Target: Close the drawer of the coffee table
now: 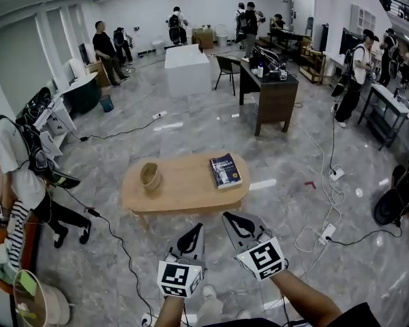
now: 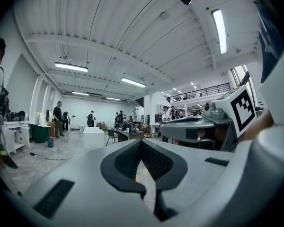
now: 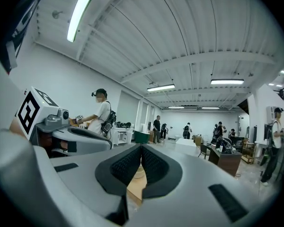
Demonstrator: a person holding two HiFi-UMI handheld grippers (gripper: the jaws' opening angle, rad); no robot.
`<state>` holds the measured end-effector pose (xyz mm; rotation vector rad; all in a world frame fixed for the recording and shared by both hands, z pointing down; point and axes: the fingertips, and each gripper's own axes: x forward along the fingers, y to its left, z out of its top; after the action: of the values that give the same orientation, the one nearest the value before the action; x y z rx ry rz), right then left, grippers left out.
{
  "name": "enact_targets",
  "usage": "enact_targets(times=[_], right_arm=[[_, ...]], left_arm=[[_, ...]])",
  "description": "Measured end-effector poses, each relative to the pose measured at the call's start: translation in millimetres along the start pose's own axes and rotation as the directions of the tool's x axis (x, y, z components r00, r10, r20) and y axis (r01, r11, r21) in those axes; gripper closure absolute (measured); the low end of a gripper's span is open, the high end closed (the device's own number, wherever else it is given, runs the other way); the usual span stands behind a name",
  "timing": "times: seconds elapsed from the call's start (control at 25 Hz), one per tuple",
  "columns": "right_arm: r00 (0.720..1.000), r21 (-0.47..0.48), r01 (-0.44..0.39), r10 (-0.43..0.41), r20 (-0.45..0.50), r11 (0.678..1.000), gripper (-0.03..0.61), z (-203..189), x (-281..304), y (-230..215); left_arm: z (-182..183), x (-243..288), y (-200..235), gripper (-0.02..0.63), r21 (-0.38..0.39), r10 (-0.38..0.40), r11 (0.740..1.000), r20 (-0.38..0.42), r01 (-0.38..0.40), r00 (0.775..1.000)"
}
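Both the left gripper (image 1: 194, 234) and right gripper (image 1: 233, 221) hover short of the bench (image 1: 184, 189), jaws clenched on nothing. Approach step, I judge: the drawer does not show; next, reach its front and push it in.

From my head, the coffee table (image 1: 184, 186) shows only its top and a strip of its near edge. Its drawer is out of sight, so I cannot tell whether it stands open or pushed in, and the print on the book (image 1: 225, 170) at the table's right end is too small to read. My right gripper (image 3: 141, 148) leaves only a sliver of the table's wood showing below its pads, and the slit under my left gripper (image 2: 142, 145) is too narrow to tell what lies there. My arms (image 1: 303, 298) and the pale bin (image 1: 54, 310) are cut off by the bottom edge.
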<state>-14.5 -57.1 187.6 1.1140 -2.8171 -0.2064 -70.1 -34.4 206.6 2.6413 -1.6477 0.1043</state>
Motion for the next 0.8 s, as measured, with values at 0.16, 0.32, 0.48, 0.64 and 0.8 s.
enact_targets(times=[0.16, 0.32, 0.48, 0.64, 0.8], right_arm=[[0.999, 0.008, 0.003, -0.003, 0.038, 1.000, 0.558, 15, -27, 2], [0.998, 0.006, -0.006, 0.006, 0.062, 1.000, 0.558, 21, -54, 4], [0.996, -0.002, -0.017, 0.017, 0.086, 1.000, 0.558, 28, -79, 7], [0.994, -0.006, -0.018, 0.018, 0.108, 1.000, 0.558, 38, -99, 9], [0.992, -0.001, -0.013, 0.013, 0.123, 1.000, 0.558, 40, -118, 9]], left_arm=[[15, -14, -27, 0.615, 0.028, -0.007, 1.000, 0.014, 0.007, 1.000], [24, -28, -56, 0.615, 0.063, -0.004, 0.998, 0.026, 0.002, 1.000], [30, -40, -81, 0.615, 0.082, 0.000, 0.997, 0.038, -0.003, 0.999], [38, -50, -99, 0.615, 0.095, 0.004, 0.995, 0.050, -0.009, 0.999], [43, -58, -115, 0.615, 0.100, 0.007, 0.995, 0.073, -0.014, 0.997]])
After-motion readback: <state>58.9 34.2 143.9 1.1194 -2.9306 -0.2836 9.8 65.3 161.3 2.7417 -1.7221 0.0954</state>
